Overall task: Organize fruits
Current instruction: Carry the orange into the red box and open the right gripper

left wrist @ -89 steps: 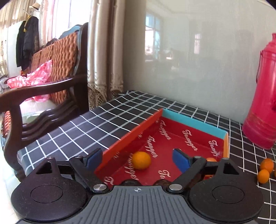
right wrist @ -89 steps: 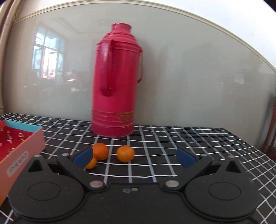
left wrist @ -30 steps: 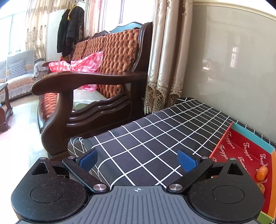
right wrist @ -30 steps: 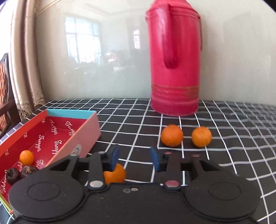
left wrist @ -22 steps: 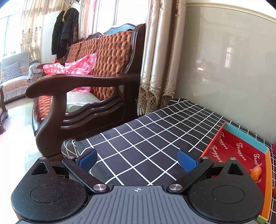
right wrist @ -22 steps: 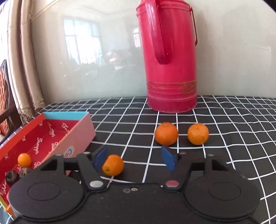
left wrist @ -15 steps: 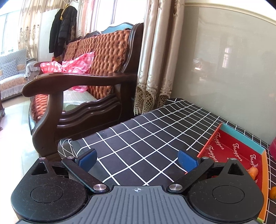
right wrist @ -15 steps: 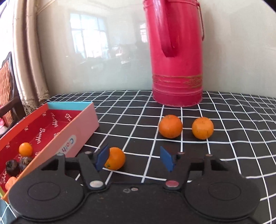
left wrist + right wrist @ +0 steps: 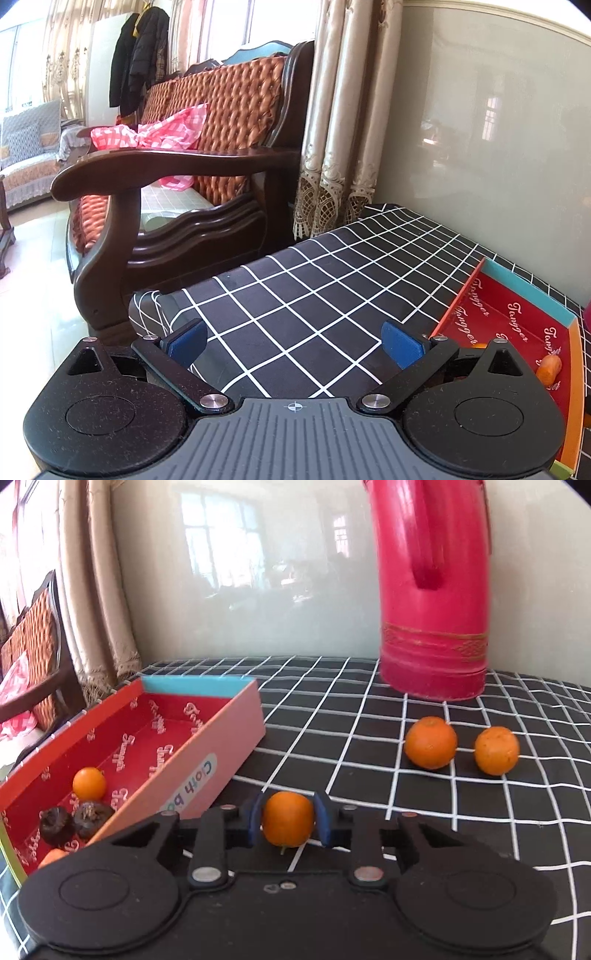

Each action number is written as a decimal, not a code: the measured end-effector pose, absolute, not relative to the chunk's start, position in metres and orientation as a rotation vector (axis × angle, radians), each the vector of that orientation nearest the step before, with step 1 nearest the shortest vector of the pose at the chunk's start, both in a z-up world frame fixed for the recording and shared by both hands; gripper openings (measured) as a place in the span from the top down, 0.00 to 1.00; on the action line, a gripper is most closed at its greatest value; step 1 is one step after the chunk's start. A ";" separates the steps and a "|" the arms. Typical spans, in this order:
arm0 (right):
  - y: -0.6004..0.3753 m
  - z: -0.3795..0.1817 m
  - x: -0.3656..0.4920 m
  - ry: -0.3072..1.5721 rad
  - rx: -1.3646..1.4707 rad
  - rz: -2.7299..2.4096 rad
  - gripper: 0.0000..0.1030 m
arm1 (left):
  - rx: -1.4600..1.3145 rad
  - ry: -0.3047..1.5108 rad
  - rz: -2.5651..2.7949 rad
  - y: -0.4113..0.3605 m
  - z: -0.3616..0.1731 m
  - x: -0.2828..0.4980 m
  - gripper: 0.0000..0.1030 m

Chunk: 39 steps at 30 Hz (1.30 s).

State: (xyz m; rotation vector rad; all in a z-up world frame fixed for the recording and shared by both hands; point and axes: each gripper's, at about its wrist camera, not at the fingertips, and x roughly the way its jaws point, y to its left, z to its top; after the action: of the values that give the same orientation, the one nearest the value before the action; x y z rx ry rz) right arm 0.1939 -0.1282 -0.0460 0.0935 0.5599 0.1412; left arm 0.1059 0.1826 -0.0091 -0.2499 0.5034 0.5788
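Your right tongs (image 9: 287,821) were clamped on a small round orange tangerine (image 9: 288,823), blue pads pressing it from both sides, right beside the long pink outer wall of the shallow red cardboard box (image 9: 207,771). I couldn't tell whether the fruit was touching the table or lifted off it. Inside that box you had one small round orange fruit (image 9: 89,783), two dark brown wrinkly fruits (image 9: 75,821) sitting together near the close end, and a bit of something orange at the very corner that was too cut off to name. Further out on the black tablecloth with the white grid (image 9: 332,716), two more loose orange tangerines (image 9: 430,742) sat side by side, near but apart, with the tall glossy pink-red thermos jug (image 9: 432,590) standing upright behind them against the pale wall.

Your left tongs (image 9: 293,341) were spread wide with nothing between the blue pads, hovering over the bare corner of the table. The box's near end showed at the right edge of that view. Past the table edge were the dark wooden armchair with orange tufted cushions (image 9: 207,122) and beige lace-trimmed curtains (image 9: 343,122).
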 end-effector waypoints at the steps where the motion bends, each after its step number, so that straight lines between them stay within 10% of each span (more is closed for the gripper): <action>1: -0.129 -0.040 0.192 0.531 0.107 0.152 0.79 | -0.254 0.503 0.580 0.184 -0.010 0.104 0.03; 15: -0.073 -0.022 0.169 0.461 0.050 0.512 0.74 | -0.230 0.503 0.595 0.183 -0.011 0.105 0.03; 20: -0.079 -0.015 0.161 0.413 0.053 0.433 0.29 | -0.237 0.506 0.600 0.185 -0.011 0.105 0.03; 26: -0.101 -0.007 0.160 0.368 0.039 0.227 0.11 | -0.227 0.504 0.592 0.178 -0.010 0.106 0.03; 39: -0.197 -0.017 0.156 0.443 0.025 -0.256 0.06 | -0.079 0.428 0.375 0.084 0.001 0.121 0.03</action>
State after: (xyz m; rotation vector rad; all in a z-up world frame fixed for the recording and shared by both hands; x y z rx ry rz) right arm 0.1560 -0.1972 -0.0172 0.0254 0.4427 -0.2562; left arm 0.1212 0.0838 0.0010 -0.0789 0.4276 0.3749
